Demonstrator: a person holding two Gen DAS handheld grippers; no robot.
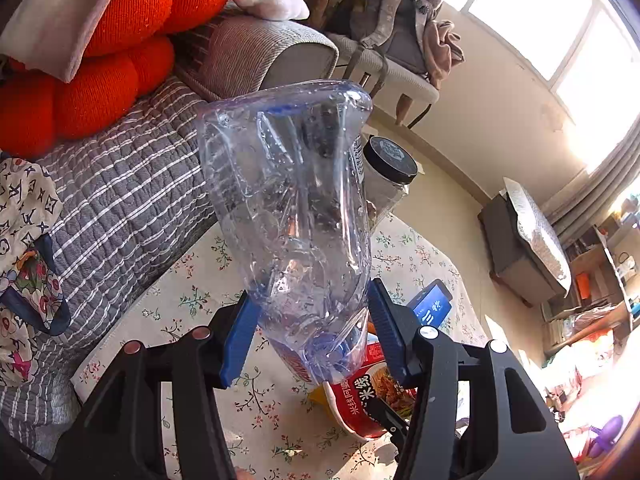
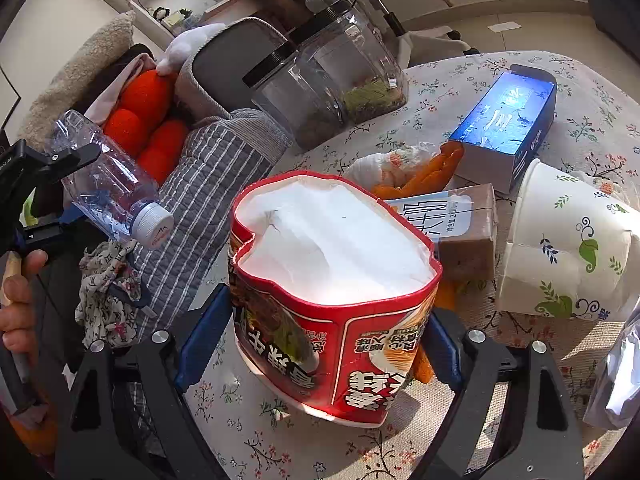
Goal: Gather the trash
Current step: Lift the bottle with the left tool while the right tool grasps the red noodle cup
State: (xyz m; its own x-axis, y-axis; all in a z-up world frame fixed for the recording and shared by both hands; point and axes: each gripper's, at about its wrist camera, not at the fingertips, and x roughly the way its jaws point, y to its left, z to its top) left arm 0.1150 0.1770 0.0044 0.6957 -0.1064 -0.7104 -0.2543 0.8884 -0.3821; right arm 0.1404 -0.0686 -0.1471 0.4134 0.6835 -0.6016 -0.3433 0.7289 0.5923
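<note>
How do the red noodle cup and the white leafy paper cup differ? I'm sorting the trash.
The red noodle cup stands upright, mouth up; the white leafy paper cup lies on its side. The red noodle cup sits between the right hand-held gripper's fingers; the white leafy paper cup lies apart. Both look crushed.
</note>
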